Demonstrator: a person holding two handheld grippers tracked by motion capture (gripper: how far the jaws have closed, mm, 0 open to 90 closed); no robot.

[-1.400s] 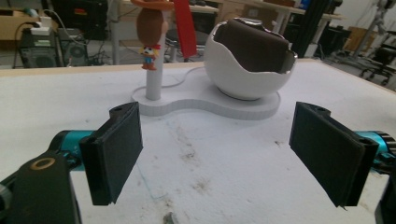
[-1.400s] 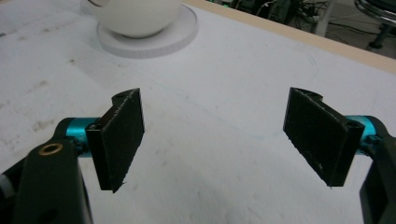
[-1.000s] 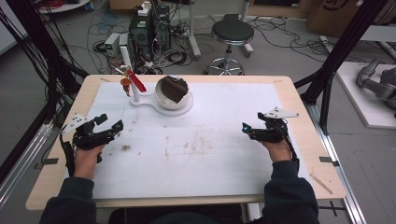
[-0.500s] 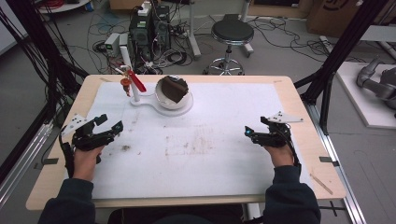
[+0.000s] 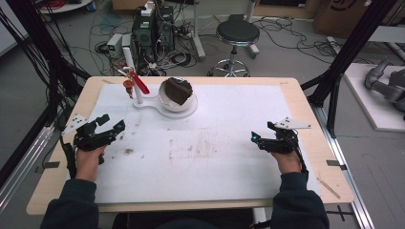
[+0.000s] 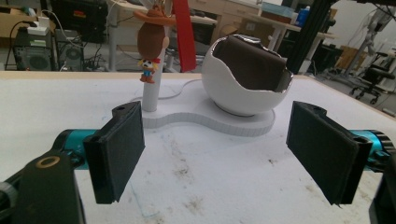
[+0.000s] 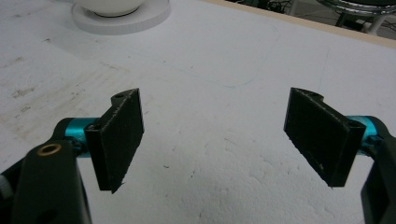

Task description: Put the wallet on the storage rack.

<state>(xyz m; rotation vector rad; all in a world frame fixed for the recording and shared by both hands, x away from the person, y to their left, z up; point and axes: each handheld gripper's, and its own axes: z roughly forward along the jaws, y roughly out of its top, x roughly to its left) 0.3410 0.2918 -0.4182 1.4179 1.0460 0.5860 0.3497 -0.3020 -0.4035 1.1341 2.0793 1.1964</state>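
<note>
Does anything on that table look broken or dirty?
The white bowl has a jagged rim like a cracked eggshell, perhaps by design, with a brown cloth inside. Brownish smudges stain the white table cover.

The bowl [image 7: 113, 5] is being cropped by the right gripper view's top edge; the cloth [image 6: 252, 63] is hiding the bowl's inside.

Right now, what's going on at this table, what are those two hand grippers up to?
A person holds a gripper in each hand over the white table sheet, and neither grips anything. The left gripper is open and faces a white eggshell-shaped bowl with a brown cloth in it, on a white stand with a post carrying a small cowboy figure. The right gripper is open too, over bare sheet, well away from the stand.
</note>
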